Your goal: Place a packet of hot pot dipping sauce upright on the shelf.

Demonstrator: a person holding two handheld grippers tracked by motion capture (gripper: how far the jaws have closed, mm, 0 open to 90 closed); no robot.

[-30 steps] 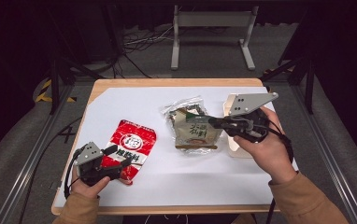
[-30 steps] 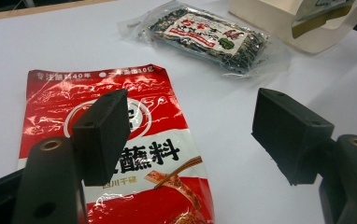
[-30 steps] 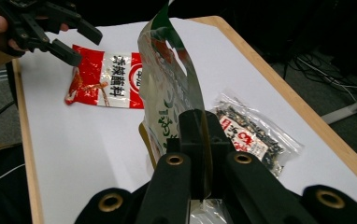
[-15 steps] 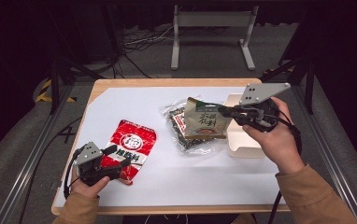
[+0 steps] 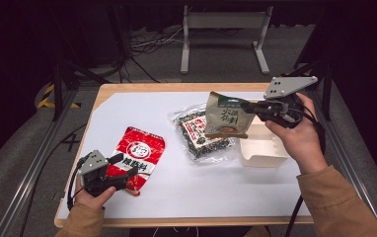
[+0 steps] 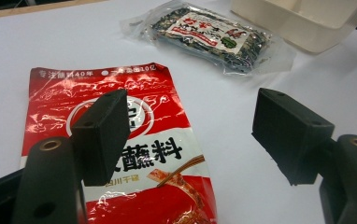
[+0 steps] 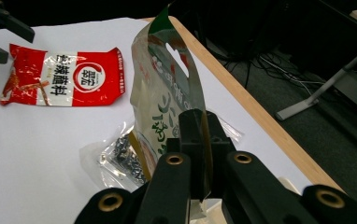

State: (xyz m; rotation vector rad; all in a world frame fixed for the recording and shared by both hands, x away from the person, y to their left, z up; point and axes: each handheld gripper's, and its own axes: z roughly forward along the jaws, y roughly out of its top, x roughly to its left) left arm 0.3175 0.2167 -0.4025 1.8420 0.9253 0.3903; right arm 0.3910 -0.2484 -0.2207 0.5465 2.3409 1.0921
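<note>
Right tongs (image 5: 249, 105) clamp the edge of a green-and-beige snack pouch (image 5: 227, 116), holding it lifted off the tabletop (image 5: 176, 187), above the clear seaweed packet (image 5: 202, 134) and just beside the white divided tray (image 5: 263, 148), probably its destination. The edge grip lets the pouch hang upright for dropping in. Left tongs (image 5: 122, 165) rest open over the red seasoning sachet (image 5: 137, 155), which lies flat, likely next in line, not gripped.
</note>
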